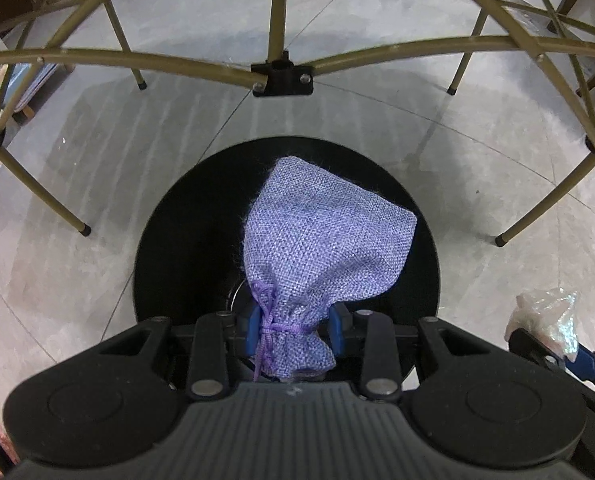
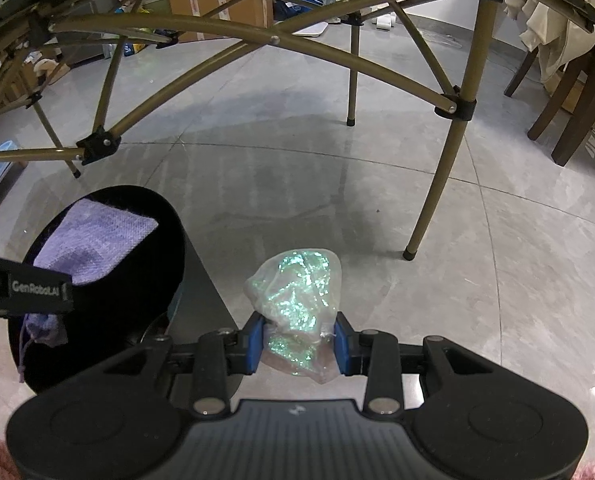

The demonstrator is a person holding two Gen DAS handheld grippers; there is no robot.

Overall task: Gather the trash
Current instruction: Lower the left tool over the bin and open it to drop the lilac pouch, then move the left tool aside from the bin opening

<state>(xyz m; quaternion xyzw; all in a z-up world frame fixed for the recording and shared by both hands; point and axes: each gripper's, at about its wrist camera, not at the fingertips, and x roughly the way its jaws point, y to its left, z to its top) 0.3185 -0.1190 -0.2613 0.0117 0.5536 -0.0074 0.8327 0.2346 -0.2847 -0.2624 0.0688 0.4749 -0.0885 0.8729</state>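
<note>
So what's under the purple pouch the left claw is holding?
Directly under the purple pouch is the open mouth of a round black bin on the grey floor. The inside is dark and the pouch covers most of the opening, so its contents can't be seen.

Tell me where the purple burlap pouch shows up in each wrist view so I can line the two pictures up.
Left wrist view: purple pouch sits centre frame, its tied neck pinched in the left tongs, over the black bin.
Right wrist view: the pouch is at the left edge, above the same bin, partly behind the left tool.
Shared landmark: the black bin; also the iridescent plastic wrapper held in the right tongs.
</note>
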